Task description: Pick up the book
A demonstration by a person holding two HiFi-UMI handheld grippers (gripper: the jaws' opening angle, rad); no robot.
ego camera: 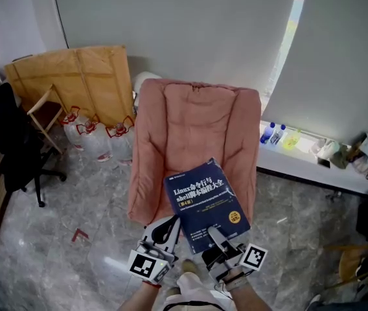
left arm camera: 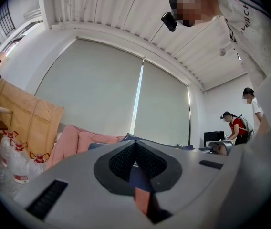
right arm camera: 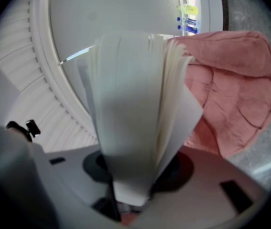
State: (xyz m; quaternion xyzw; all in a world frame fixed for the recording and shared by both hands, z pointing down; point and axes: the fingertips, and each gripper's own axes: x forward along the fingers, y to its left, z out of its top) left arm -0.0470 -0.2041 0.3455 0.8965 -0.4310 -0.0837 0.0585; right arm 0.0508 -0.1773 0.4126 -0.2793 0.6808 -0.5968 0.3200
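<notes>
The right claw [ego camera: 217, 236] grips the near edge of the blue book [ego camera: 203, 199] by the pink armchair [ego camera: 197, 118]; the left claw [ego camera: 169, 226] is closed beside it.

Dk-blue cover on the book [ego camera: 205, 203] w/ white lettering, yellow badge. The armchair [ego camera: 197, 125] is plain pink, the cardboard [ego camera: 74, 80] tan. Grey marble-pattern floor [ego camera: 93, 206].

Book [ego camera: 205, 203]: your right hand-held gripper [ego camera: 218, 237] hides part of its near edge, and the small cover print is too fine to read.
Right pads: buried under blurred pages in the right gripper view.
Left hand-held gripper [ego camera: 170, 227]: you cannot tell whether its closed jaws pinch the cover.
Forearms [ego camera: 247, 297]: cut off by the bottom edge.
</notes>
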